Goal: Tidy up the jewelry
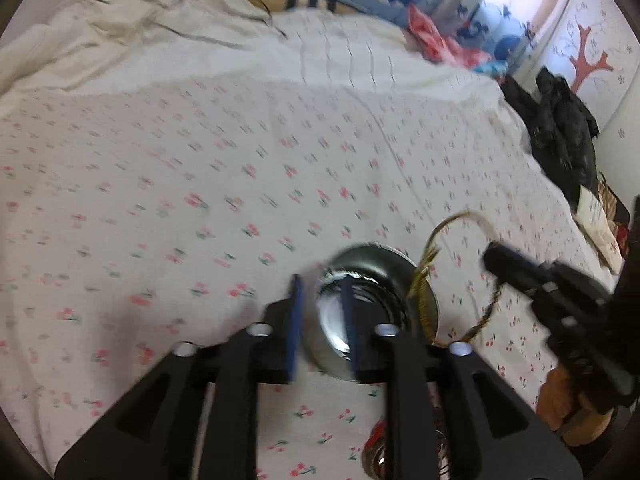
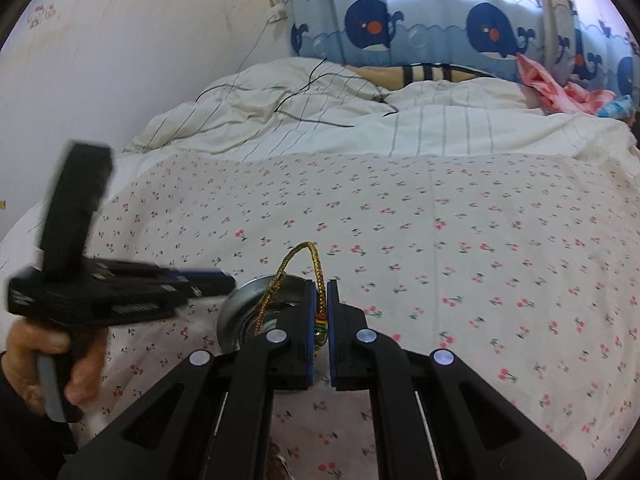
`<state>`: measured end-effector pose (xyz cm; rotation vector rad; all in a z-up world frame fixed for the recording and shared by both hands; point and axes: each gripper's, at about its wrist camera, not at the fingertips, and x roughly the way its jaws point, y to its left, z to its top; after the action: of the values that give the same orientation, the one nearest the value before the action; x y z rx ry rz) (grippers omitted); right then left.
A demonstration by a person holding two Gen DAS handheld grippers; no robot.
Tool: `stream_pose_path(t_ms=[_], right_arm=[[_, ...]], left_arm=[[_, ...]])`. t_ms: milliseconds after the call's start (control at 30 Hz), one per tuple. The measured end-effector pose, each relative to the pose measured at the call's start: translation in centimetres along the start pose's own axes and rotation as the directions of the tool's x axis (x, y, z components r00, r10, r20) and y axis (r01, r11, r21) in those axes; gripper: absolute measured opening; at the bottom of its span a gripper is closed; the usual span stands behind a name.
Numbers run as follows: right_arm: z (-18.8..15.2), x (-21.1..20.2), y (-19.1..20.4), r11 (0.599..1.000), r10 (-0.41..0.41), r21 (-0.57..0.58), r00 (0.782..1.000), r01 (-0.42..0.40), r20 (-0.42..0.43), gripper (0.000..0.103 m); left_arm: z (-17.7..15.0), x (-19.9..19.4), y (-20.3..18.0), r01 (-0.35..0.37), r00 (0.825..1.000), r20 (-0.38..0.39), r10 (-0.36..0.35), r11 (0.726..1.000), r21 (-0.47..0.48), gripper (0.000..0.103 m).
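Gold cord (image 2: 320, 280) arches from the clenched right gripper (image 2: 319, 320) into the metal bowl (image 1: 376, 264), whose rim sits between the released left gripper's (image 1: 322, 320) pads; no writing legible.

Black hand-held gripper (image 2: 319, 292): blue pads, silver round screws, triangular cutouts; dark sleeve (image 2: 16, 412).

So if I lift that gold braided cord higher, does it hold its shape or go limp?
Probably limp: the gold cord arches and droops from the right tool into the metal bowl. Likely light; its trailing end may drag.
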<state>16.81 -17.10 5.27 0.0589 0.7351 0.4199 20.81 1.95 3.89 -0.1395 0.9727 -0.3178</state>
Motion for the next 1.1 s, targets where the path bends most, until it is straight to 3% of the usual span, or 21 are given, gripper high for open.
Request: stream_pose_path(t_ms=[33,133,400,433,467,500,600,733,867,967,1100], right_arm=[[0.0,0.5,0.2,1.000,0.016,0.002,1.000,-0.016,-0.011,0.006],[0.0,2.1,0.8,0.999,0.042,0.001,0.998,-0.042,-0.045,0.006],[-1.4,5.8,2.2,0.998,0.018,-0.050,0.987,-0.026,-0.158,0.009],[-1.5,5.8,2.2,0.998,0.005,-0.058,0.987,-0.015,-0.160,0.014],[-1.5,5.4,2.0,0.999,0.004,-0.052,0.989,-0.012,-0.145,0.031],[-1.5,4.8,1.8,0.999,0.000,-0.044,0.992,-0.005,-0.125,0.041],[-0.9,0.8,1.3,0.999,-0.034,-0.033,0.999,0.033,-0.029,0.042],[-2.8,-4.0,0.4,0.998,-0.062,-0.024,0.998,0.062,0.016,0.042],[-7.5,-5.9,-1.4,0.996,-0.093,0.009,0.994,0.094,-0.062,0.042],[-9.6,-6.3,-2.4,0.995,0.008,0.099,0.992,0.005,-0.127,0.038],[-9.8,-6.2,0.0,0.997,0.079,0.011,0.984,-0.078,-0.160,0.031]], left_arm=[[0.0,-0.9,0.6,-0.001,1.000,0.023,0.002,1.000,-0.018,0.033],[0.1,-2.2,2.0,0.008,0.999,0.046,-0.006,0.998,-0.060,0.034],[0.0,-2.0,2.4,0.028,0.999,0.039,-0.025,0.996,-0.084,0.043],[0.1,-1.9,2.2,0.028,0.999,0.038,-0.025,0.996,-0.081,0.046],[0.1,-1.8,1.9,0.028,0.999,0.036,-0.025,0.996,-0.079,0.051],[0.0,-1.8,1.8,0.027,0.999,0.035,-0.024,0.997,-0.078,0.052],[-0.6,-2.0,1.6,0.018,1.000,0.026,-0.016,0.998,-0.064,0.054],[-2.8,-3.1,1.1,0.010,1.000,0.017,-0.009,0.999,-0.037,0.059],[-7.0,-3.2,0.5,0.038,0.998,-0.051,-0.036,0.999,0.022,0.061],[-9.4,-3.0,0.4,0.074,0.992,-0.099,-0.073,0.997,0.007,0.061],[-9.8,-2.6,0.0,0.067,0.992,-0.110,-0.065,0.998,0.017,0.061]])
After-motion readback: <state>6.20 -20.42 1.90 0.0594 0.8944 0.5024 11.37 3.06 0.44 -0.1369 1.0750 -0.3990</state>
